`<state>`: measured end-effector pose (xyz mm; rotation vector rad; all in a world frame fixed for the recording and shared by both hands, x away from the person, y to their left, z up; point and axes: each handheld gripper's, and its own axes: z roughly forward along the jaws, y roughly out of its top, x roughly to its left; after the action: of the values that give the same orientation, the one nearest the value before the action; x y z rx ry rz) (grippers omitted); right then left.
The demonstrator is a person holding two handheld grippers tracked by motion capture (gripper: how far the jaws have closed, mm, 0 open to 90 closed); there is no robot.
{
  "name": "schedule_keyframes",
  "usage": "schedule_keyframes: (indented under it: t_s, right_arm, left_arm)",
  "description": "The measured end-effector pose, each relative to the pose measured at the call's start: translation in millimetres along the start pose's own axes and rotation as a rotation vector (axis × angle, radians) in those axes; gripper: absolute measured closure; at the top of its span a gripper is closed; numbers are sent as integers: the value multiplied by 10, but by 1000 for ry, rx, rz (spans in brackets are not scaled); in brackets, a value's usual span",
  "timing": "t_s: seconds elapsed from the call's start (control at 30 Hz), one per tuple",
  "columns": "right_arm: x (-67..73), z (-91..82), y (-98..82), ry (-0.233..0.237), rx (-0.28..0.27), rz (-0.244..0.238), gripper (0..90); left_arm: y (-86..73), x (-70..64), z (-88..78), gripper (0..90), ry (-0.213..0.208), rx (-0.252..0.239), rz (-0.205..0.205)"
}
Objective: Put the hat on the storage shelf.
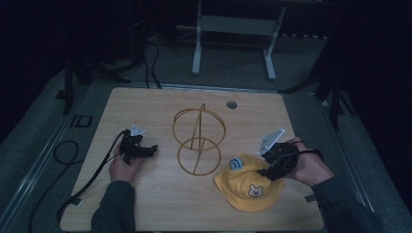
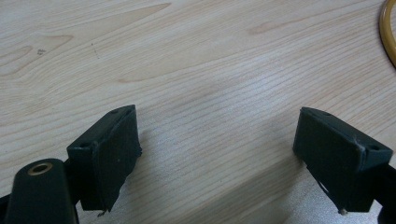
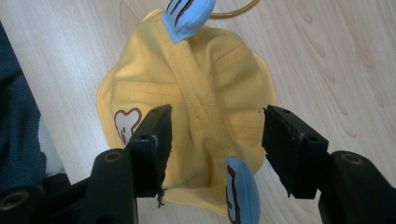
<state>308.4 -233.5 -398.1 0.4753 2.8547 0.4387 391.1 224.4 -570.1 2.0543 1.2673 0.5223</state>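
A yellow child's hat with a bear patch and blue ears lies flat on the wooden table, at the front right. My right gripper hovers over its right side. In the right gripper view the hat lies under the right gripper, whose jaws stand apart on either side of the crown seam without pressing it. A blue ear sits between them. The left gripper rests at the table's left, open. In the left gripper view the left gripper has bare wood between its jaws.
A gold wire stand of rings on an upright rod stands mid-table, just left of the hat; its ring edges the left gripper view. A cable trails off the table's left. A round hole marks the far side.
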Motion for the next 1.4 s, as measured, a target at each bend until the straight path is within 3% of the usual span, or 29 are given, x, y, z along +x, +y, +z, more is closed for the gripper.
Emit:
schedule_keyframes:
  t_s: [0.47, 1.4]
  right_arm:
    - [-23, 143, 104, 27, 57, -30, 437]
    - [-48, 339, 184, 90, 136, -58, 626]
  left_arm:
    - [0, 0, 0, 144, 0, 0, 0]
    - [0, 0, 0, 143, 0, 0, 0]
